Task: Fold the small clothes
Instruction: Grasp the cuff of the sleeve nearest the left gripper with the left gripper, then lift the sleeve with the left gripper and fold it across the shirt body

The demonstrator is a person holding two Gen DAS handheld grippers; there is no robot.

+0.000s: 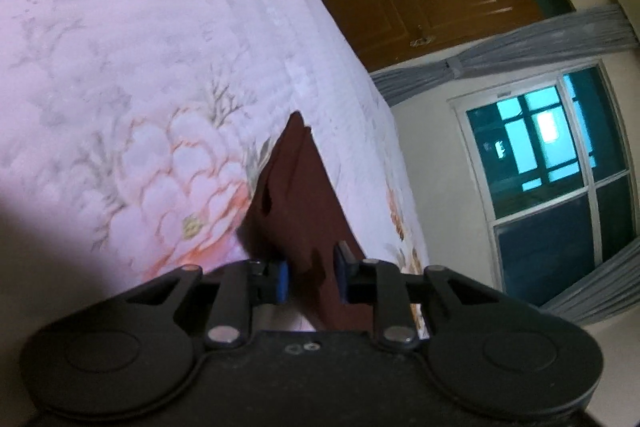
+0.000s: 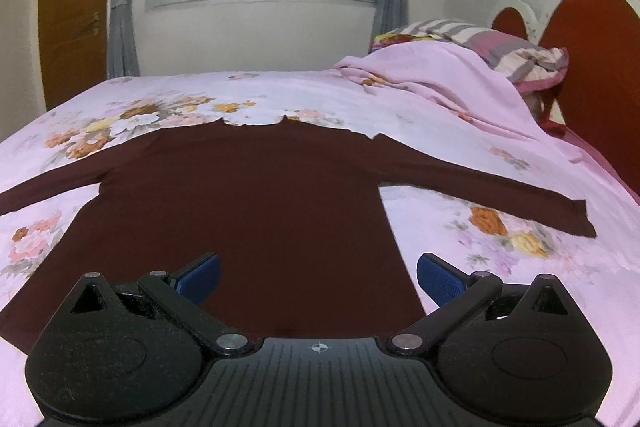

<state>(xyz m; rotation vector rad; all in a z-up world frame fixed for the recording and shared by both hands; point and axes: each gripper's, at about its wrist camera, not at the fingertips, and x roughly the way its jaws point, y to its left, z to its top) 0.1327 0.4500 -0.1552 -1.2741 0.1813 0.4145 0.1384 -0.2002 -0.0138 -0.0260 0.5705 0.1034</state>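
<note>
The left gripper [image 1: 310,277] has its blue pads partly spread, with a strip of dark maroon long-sleeved knit top [image 2: 248,203] running between them; whether they actually pinch it I cannot tell. The right gripper [image 2: 318,279] hangs spread wide over the hem. The top lies flat on the pink floral bedspread [image 2: 500,263], sleeves outstretched. It looks thin, light and limp, likely to sag, so cuffs, hem corners or shoulders seem the best holds.
</note>
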